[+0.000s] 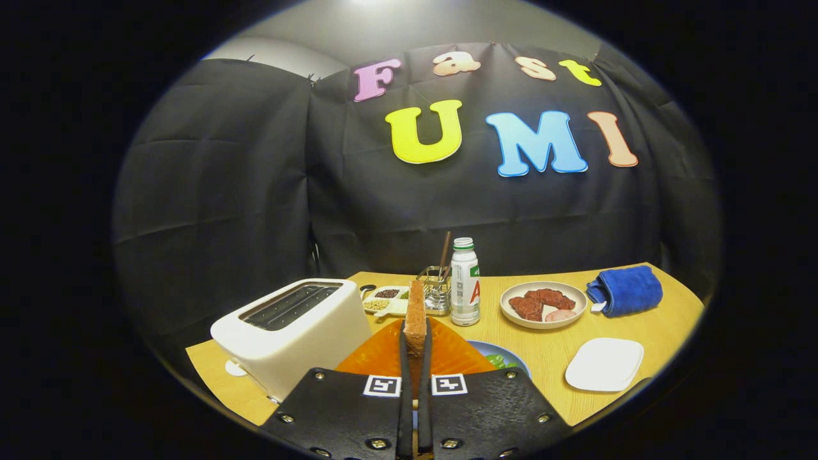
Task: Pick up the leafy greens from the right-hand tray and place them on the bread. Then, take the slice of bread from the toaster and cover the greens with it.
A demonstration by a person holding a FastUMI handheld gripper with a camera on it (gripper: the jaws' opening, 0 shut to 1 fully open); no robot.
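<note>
The gripper (415, 358) at the bottom centre has its jaws clamped on a slice of bread (415, 317), held upright and edge-on above an orange tray (377, 354); the white toaster (291, 332) stands at lower left; green leaves (500, 361) lie in a blue-rimmed dish just right of the fingers; a white bottle (464, 282) stands beyond.
</note>
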